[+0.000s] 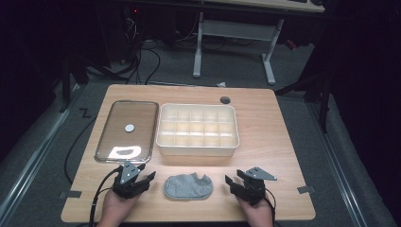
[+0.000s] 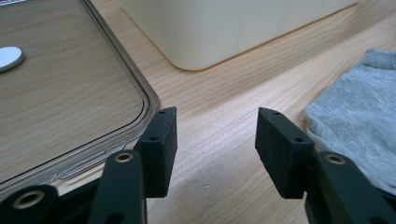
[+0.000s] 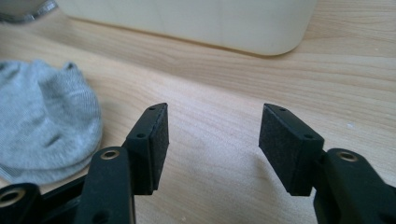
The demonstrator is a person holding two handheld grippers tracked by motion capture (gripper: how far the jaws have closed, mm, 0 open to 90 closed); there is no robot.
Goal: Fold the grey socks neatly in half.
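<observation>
High view: one wooden counter (image 1: 265, 142), carrying one grey sock (image 1: 188, 187) at the near edge, between left gripper (image 1: 142, 182) and right gripper (image 1: 234, 184), touched by neither. One clear lid (image 1: 142, 124) lying flat at far left, with one small white disc (image 1: 129, 127) at its middle. One cream divider box (image 1: 197, 147) just right of the lid, fifteen compartments counted, three rows of five. No legible writing anywhere

Left gripper view: jaws wide apart, nothing between, only bare counter. Sock (image 2: 359, 126) just to the right, lid (image 2: 70, 107) corner at left, box (image 2: 224, 32) farther off

Right gripper view: jaws likewise spread, holding nothing. Sock (image 3: 44, 126) near left, box (image 3: 196, 21) wall across the far side
</observation>
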